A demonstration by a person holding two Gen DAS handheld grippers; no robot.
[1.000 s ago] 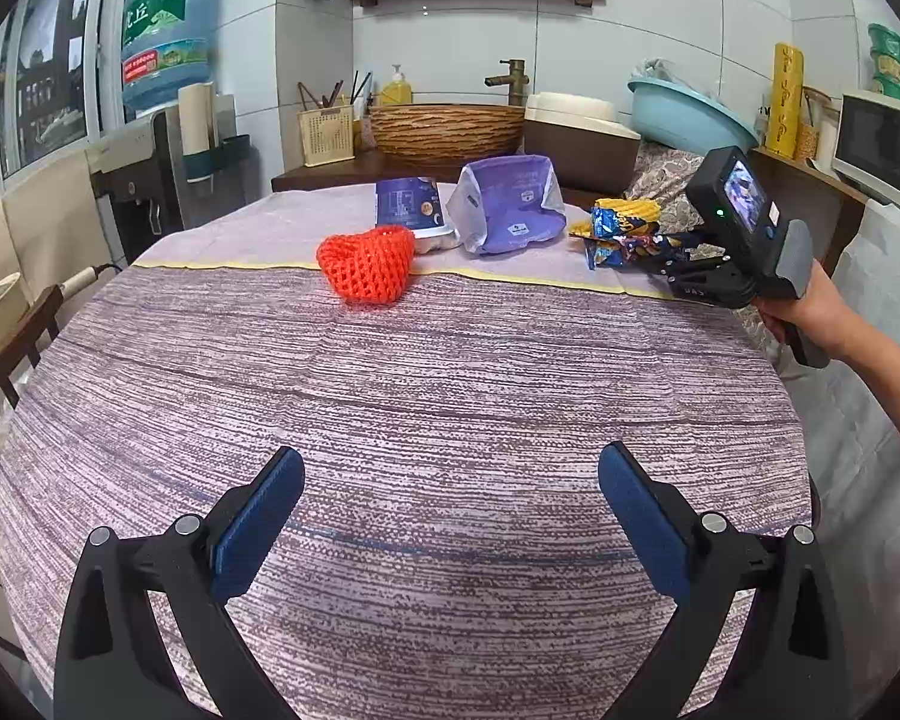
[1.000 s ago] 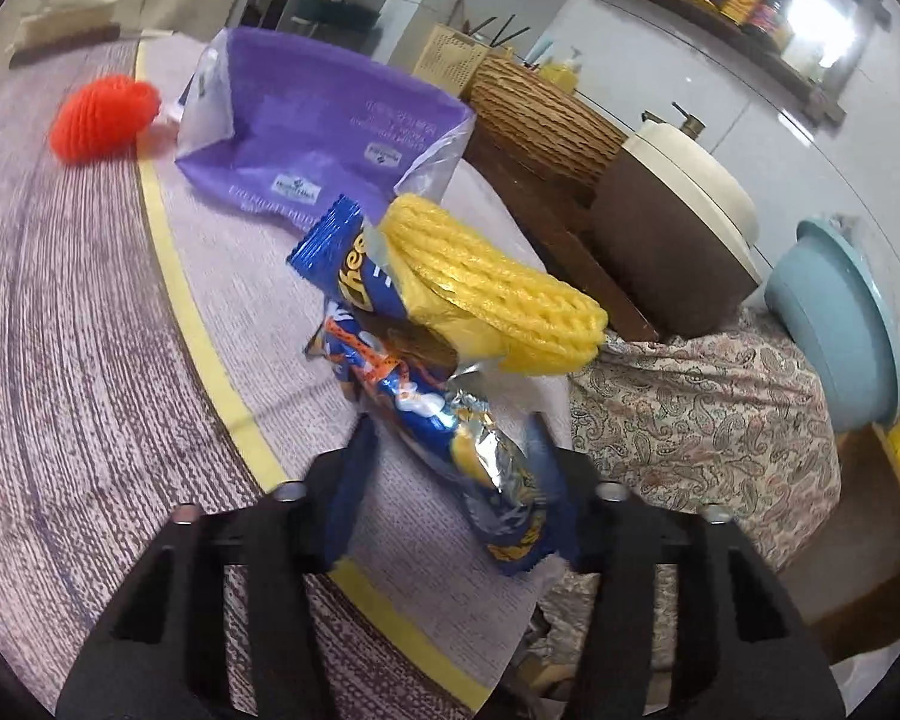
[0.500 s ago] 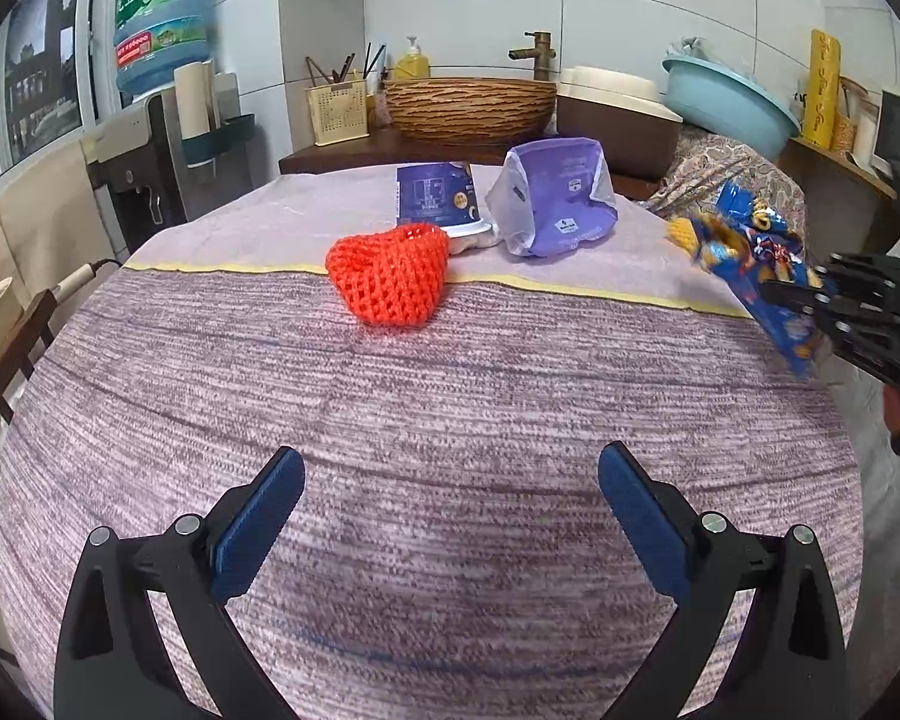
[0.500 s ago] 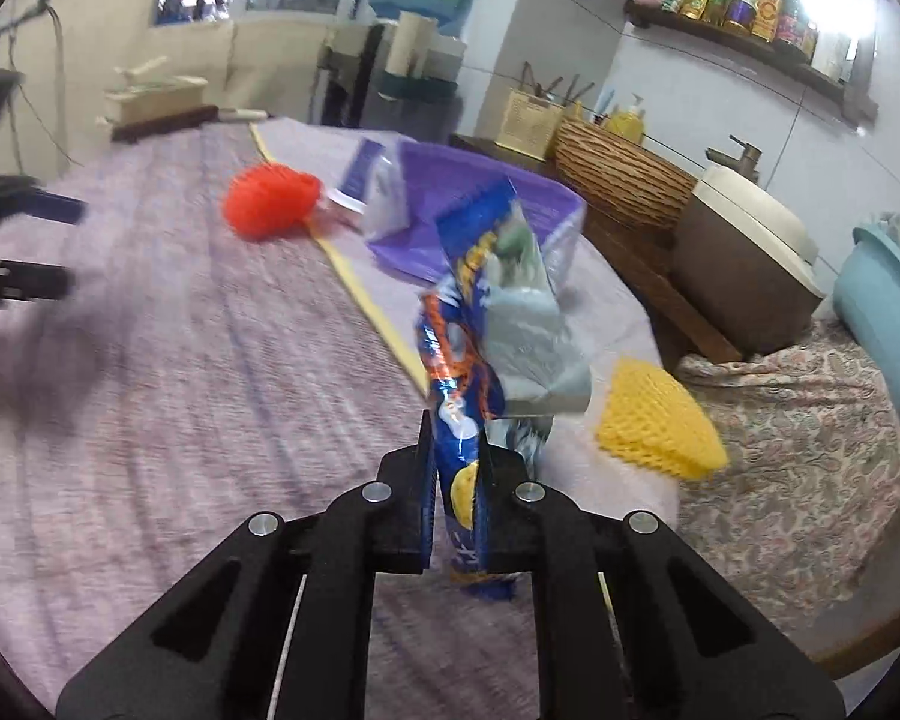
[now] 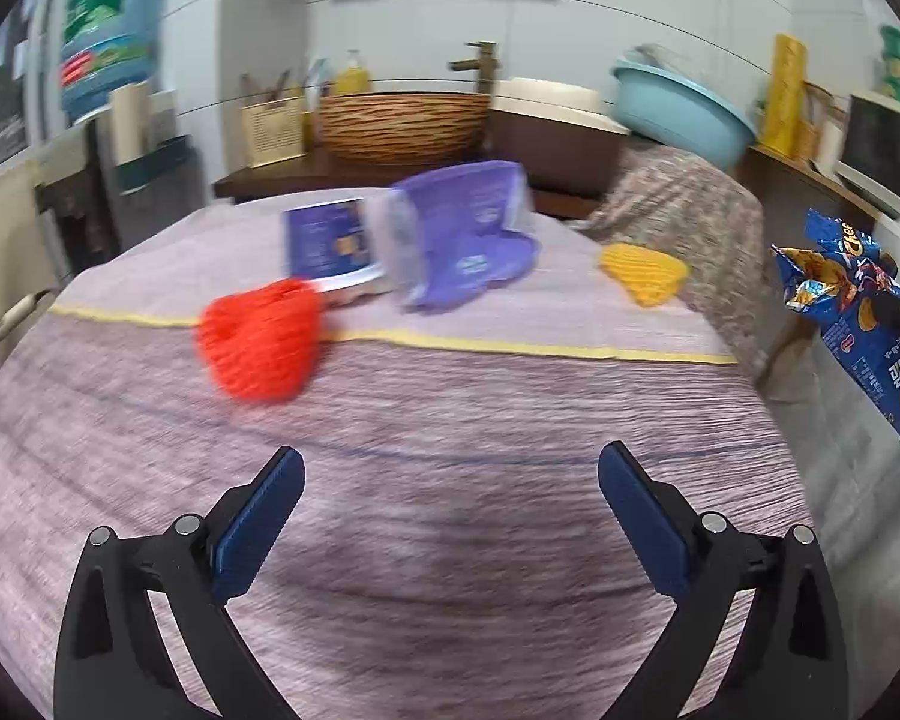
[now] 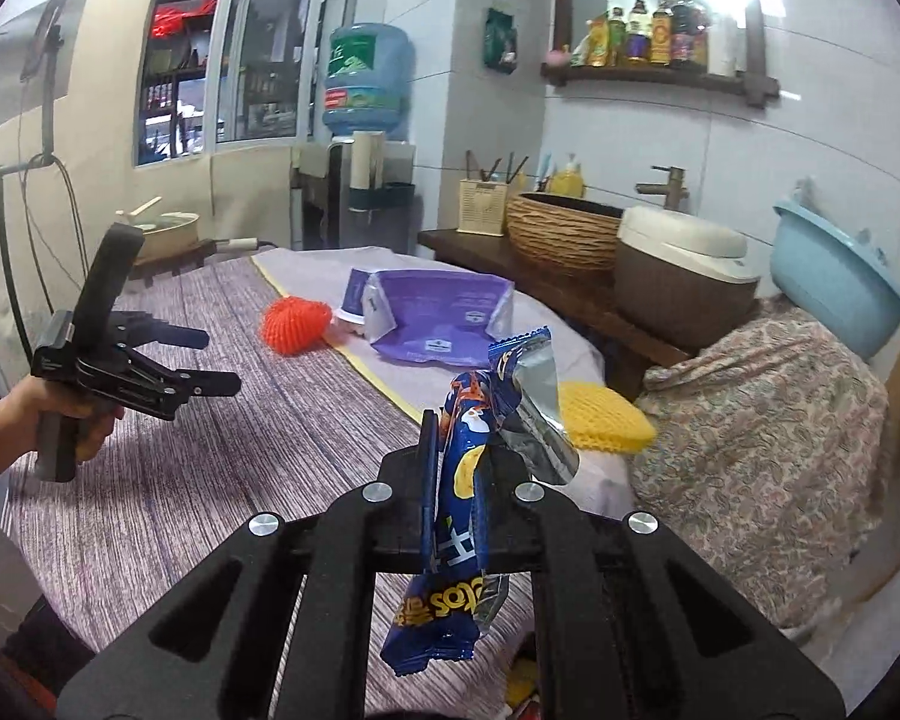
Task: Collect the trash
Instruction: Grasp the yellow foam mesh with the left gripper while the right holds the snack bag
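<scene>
**Chip bag lifted off the desk, four pieces left**

Right gripper [image 6: 456, 450]: fingers pinched on the blue chip bag [image 6: 450, 516], gripping it near mid-length. Bag hangs clear of the desk [image 6: 210, 420], off its right edge; torn foil top flops over one finger, tail dangles below the jaws.

Left gripper [image 5: 450, 516]: fingers spread wide, nothing between them, hovering above the desk's near half and aimed at the far side.

On the desk along the far edge: red net [image 5: 258, 339] on the yellow seam, blue cup [image 5: 324, 252] just behind it, purple bag [image 5: 462, 240] touching the cup, yellow net [image 5: 645, 279] near the far right edge. No bin in view in either camera.

Risks, as I judge them:
- Grip is on slick foil with loose ends; a fast swing could let the bag slide out.
- Yellow net sits close to the drop on the right; a nudge would send it to the floor.
- Red net, cup and purple bag crowd together; reaching for one may topple the cup.

Room: near and middle desk are bare, wide approach for the left gripper. Far side is hemmed by the counter with basket [image 6: 561, 228] and pot [image 6: 684, 264].
</scene>
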